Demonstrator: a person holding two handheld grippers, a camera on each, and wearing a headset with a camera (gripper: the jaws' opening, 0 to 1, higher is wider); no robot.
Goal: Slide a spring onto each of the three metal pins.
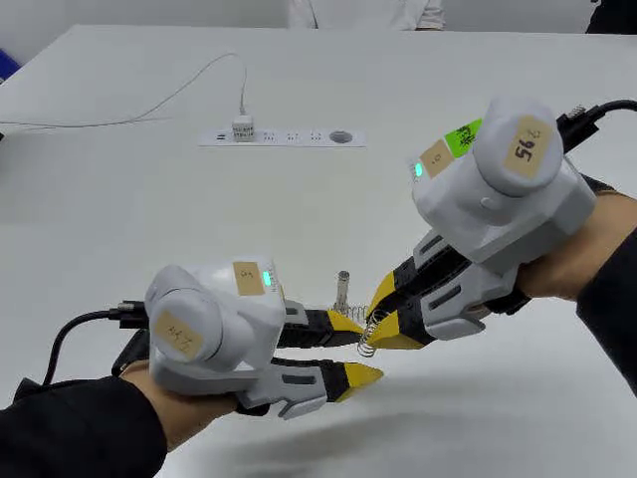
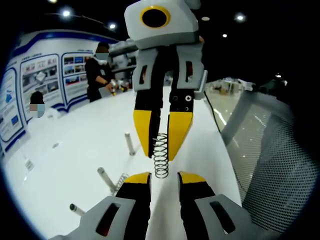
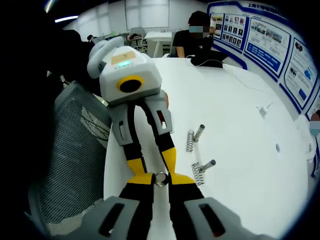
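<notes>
Between right gripper fingers, a spring is pinched; left gripper gapes.

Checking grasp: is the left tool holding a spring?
No; the right tool pinches the spring, the left tool stands open.

Upper coils of the spring covered by the right gripper. Shows end-on in the right gripper view, length hidden. Just behind the spring, base of the pin blocked by the left gripper. Far beyond the spring, person cut off at the top edge; power strip markings too small to read.
</notes>
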